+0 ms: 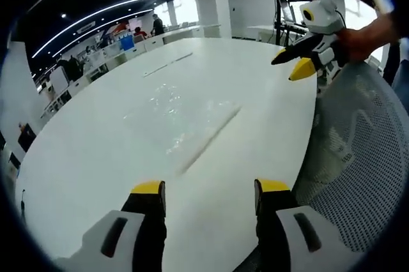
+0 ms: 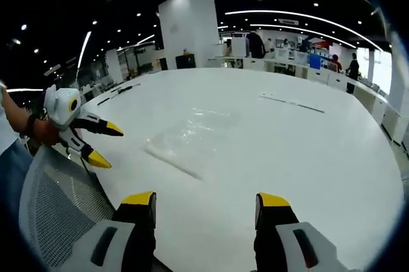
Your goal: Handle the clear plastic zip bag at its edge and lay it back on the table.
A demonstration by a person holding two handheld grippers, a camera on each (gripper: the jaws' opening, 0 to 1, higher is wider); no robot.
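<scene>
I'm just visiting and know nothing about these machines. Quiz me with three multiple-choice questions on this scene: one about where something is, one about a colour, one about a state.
1. Where is the clear plastic zip bag?
A. Lying flat on the white table
B. Hanging from a gripper
C. On the mesh chair

2. What colour are the gripper tips?
A. Red
B. Yellow
C. Green

3. How do the jaws of the left gripper and the right gripper stand?
A. Both clamped on the bag
B. One open, one shut
C. Both open and holding nothing

Answers:
1. A, the bag lies on the tabletop, apart from both grippers.
2. B, each jaw ends in a yellow tip.
3. C, bare table shows through the gap between each pair of jaws.
</scene>
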